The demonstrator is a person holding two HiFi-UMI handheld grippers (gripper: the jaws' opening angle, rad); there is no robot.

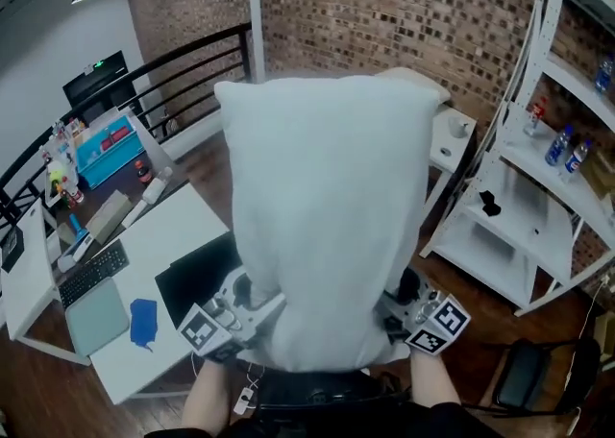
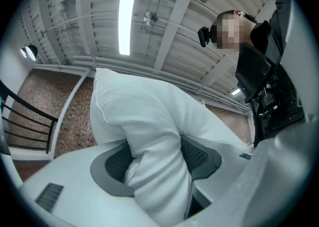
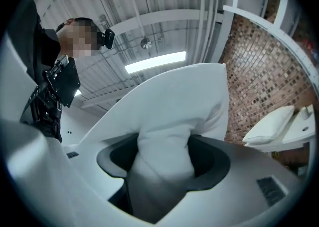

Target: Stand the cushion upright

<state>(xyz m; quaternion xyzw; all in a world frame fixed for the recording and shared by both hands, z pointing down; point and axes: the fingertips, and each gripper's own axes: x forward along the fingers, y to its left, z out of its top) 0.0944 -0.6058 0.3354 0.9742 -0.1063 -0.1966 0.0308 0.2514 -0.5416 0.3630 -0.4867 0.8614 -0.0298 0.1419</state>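
Note:
A large white cushion point(image 1: 332, 225) hangs upright in the air in front of the person, filling the middle of the head view. My left gripper point(image 1: 252, 304) is shut on its lower left edge and my right gripper point(image 1: 399, 311) on its lower right edge. In the left gripper view a bunched fold of the cushion point(image 2: 154, 161) is squeezed between the dark pads point(image 2: 199, 155). The right gripper view shows the same: cushion fabric point(image 3: 167, 161) pinched between the pads point(image 3: 212, 164). Both grippers point slightly upward. The cushion hides most of what lies behind it.
A white desk point(image 1: 144, 282) with a keyboard point(image 1: 91, 273), a blue object point(image 1: 142, 319) and clutter stands at the left. White shelving point(image 1: 538, 186) with bottles rises at the right. A black railing point(image 1: 183, 71) and brick wall point(image 1: 404, 4) lie behind. A black chair point(image 1: 538, 378) sits lower right.

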